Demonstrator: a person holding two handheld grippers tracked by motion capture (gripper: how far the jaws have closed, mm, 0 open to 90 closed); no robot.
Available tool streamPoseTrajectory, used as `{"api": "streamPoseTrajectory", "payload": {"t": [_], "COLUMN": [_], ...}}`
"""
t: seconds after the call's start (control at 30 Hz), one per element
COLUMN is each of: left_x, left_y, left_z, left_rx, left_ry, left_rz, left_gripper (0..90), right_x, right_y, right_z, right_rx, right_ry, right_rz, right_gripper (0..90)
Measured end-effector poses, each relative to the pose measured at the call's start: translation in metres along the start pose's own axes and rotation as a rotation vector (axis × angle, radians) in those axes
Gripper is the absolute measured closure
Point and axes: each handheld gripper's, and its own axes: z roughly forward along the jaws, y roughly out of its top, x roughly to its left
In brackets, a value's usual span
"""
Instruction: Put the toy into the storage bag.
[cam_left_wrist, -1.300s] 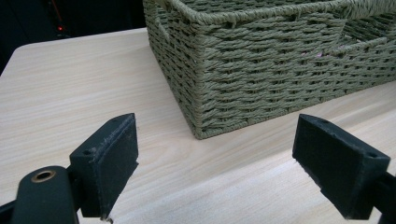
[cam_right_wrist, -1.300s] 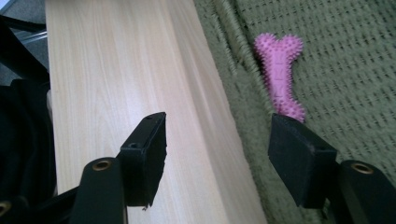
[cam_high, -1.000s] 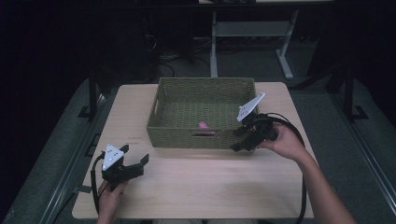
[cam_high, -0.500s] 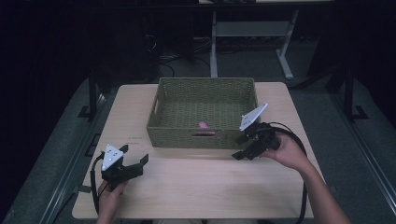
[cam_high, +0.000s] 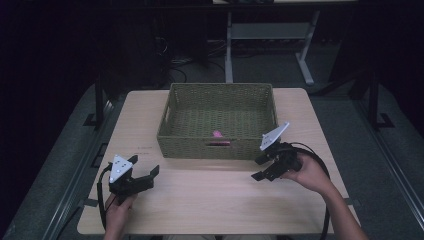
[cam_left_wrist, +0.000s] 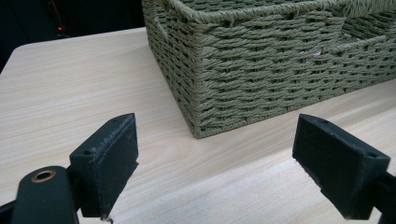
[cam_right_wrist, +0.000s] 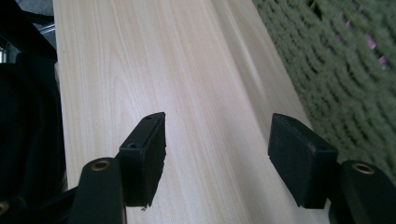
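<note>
One olive-green woven rectangular basket (cam_high: 220, 120), with one small pink item (cam_high: 218, 134) inside.

I see the basket mid-surface (cam_high: 210, 200); my left hand-held gripper (cam_high: 144, 177) gapes wide and empty, my right hand-held gripper (cam_high: 262, 169) is partly spread beside the basket's near corner, gripping nothing.

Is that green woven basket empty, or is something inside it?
Not empty: the wicker basket holds one small pink object near its front wall; what it is cannot be told.
</note>
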Motion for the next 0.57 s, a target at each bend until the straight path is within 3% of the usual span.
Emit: {"api": "streamPoseTrajectory", "payload": {"t": [0.47, 0.57], "left_x": [-0.001, -0.001], "left_y": [0.000, 0.001], "left_z": [0.001, 0.002], "left_rx": [0.000, 0.000], "left_ry": [-0.003, -0.004], "left_rz": [0.008, 0.012], "left_gripper": [13.8, 13.8], "right_x": [0.009, 0.013], "right_y": [-0.032, -0.037], "right_z": [0.017, 0.019], "right_rx": [0.008, -0.003], "right_ry": [-0.001, -0.025], "right_rz": [0.044, 0.045], "right_gripper": [35.6, 34.7]}}
